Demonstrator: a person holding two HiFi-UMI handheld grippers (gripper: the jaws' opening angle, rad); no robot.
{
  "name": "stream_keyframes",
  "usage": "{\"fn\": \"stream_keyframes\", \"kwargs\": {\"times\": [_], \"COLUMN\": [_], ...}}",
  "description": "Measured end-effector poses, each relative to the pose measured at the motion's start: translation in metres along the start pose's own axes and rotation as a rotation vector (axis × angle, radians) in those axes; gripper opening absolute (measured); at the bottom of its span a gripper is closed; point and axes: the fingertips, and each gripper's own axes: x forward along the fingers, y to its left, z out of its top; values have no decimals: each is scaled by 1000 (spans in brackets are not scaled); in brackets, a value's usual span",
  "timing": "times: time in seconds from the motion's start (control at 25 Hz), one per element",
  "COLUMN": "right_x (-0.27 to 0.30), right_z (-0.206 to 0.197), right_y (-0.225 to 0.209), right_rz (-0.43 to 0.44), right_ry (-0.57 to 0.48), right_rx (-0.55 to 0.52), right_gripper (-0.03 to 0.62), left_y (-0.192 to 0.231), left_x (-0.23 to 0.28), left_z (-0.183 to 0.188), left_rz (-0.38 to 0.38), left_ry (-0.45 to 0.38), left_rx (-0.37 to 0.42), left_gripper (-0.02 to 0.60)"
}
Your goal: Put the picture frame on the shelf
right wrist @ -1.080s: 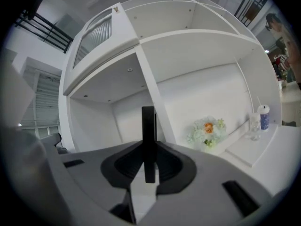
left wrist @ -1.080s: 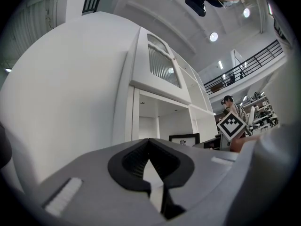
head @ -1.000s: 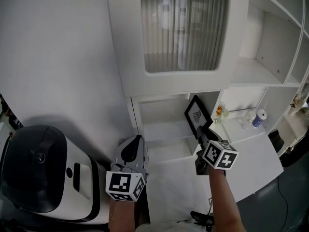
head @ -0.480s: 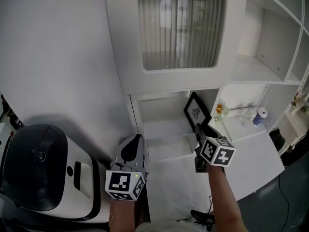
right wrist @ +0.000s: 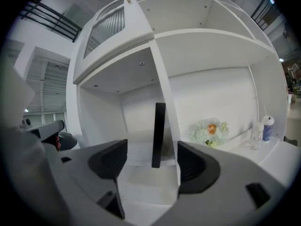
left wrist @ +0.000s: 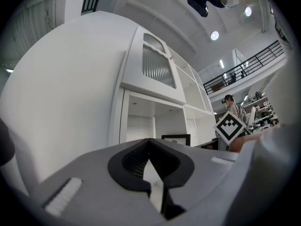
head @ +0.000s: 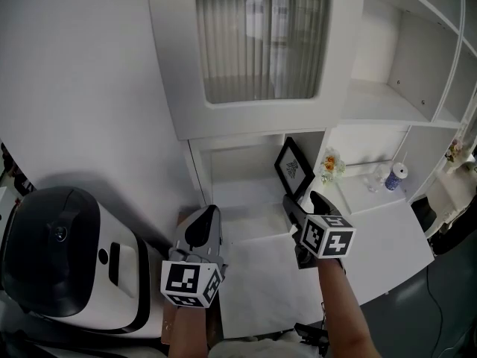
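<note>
Black rectangular picture frame point(head: 293, 168) stands upright on white shelf point(head: 240, 198), edge-on at twelve o'clock from right gripper point(head: 304, 200), the nearer hand. Jaws just sprung wide, frame between them, untouched.

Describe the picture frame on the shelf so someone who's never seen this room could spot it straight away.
Find the tall white cabinet with the ribbed glass door. In the open compartment just under that door, the picture frame stands at the right side, by the divider. It is the only black-edged flat thing there; next door are pale flowers and a small bottle.
</note>
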Motion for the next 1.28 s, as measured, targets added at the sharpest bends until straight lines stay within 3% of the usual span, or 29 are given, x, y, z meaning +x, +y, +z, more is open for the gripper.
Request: {"fn": "stream_keyframes", "kwargs": {"times": [0.36,0.6,0.76,0.96,1.08,1.28], "right_x": [-26,-48,-64,-86,-104,-126], "right_z": [11,28,44,66,83,98], "right_y": [11,14,19,20,26,41], "right_rz": [59,82,76,48,49,79], "right_ry": [43,3,-50,-132,-201,-289], "right_rx": [-127,-150,-222,-237,-280,-345], "right_gripper": [299,299,292,182,61,9], "left_y": [-21,-32,-37,-42,-44,-43], "left_x": [0,1,-1,-6,-8,-11], "left_z": [12,30,40,49,55,64], "left_rz": [30,38,43,47,48,65], "left_ry": [-10,-41,-60,-75,-85,-102], "left_rx": [-1,21,38,62,76,110], "left_gripper": [9,9,9,9,9,9]}}
